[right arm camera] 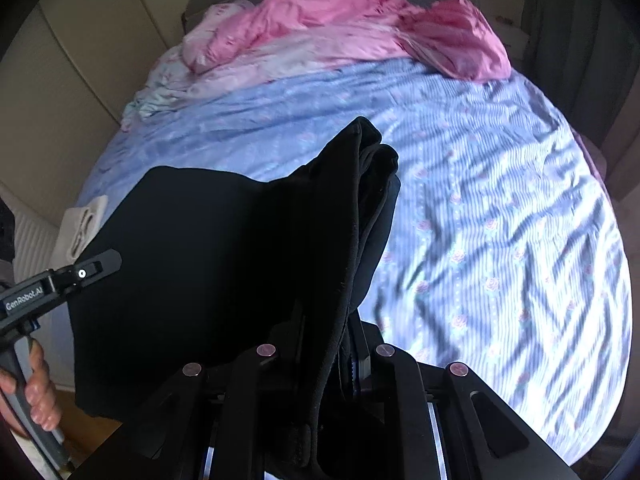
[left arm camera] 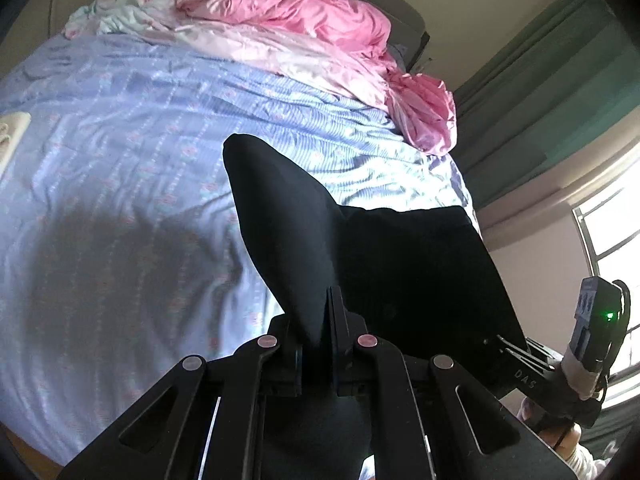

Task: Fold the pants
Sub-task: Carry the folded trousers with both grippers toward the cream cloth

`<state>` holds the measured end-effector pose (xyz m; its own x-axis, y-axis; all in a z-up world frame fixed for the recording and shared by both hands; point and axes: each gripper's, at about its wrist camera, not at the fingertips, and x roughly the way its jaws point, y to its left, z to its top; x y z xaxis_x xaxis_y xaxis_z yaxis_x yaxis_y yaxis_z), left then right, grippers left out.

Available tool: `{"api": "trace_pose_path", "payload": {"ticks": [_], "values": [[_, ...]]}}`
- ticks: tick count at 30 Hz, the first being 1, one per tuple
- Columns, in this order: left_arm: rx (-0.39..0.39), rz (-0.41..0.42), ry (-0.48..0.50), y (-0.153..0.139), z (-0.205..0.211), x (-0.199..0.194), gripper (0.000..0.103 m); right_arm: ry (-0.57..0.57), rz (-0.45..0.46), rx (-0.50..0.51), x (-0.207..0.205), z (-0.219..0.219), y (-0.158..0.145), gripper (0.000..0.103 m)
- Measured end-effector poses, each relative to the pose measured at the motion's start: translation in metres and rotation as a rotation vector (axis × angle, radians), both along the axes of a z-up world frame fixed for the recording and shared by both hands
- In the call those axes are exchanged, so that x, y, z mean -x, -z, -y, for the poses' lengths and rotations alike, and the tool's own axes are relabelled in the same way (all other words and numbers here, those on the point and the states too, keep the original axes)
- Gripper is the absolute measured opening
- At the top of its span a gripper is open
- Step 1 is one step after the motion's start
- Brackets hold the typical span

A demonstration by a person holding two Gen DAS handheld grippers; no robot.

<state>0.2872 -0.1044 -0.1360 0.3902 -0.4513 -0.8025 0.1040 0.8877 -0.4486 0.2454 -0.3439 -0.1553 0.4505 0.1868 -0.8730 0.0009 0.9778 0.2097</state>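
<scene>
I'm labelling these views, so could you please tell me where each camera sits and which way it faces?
Left wrist: on the left gripper, angled down over the bed; its fingers clamp the black pants; right gripper at right.
Right wrist: on the right gripper, same downward look, clamping the pants; left gripper and hand at left.
Shared: pants, bed, pink bedding.

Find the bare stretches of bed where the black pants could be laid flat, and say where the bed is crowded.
Free: the wide blue sheet, between the black pants held up by the left gripper and right gripper, and the pink bedding. Crowded: the far end, heaped with that bedding, and a pale object at one edge.
</scene>
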Motion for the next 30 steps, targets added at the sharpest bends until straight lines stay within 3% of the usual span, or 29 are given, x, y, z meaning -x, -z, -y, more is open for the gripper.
{"api": "trace_pose_path", "payload": {"ticks": [9,14,30], "values": [[-0.038,0.024,0.138,-0.027,-0.079,0.012,0.01,0.085,0.044,0.01,0.034,-0.092,-0.025,0.017],[-0.06,0.036,0.149,-0.04,-0.12,0.023,0.01,0.131,0.051,-0.013,0.052,-0.14,-0.03,0.017],[-0.069,0.114,-0.078,-0.072,-0.23,0.061,0.01,-0.1,0.125,-0.027,0.048,-0.251,-0.067,0.017]]}}
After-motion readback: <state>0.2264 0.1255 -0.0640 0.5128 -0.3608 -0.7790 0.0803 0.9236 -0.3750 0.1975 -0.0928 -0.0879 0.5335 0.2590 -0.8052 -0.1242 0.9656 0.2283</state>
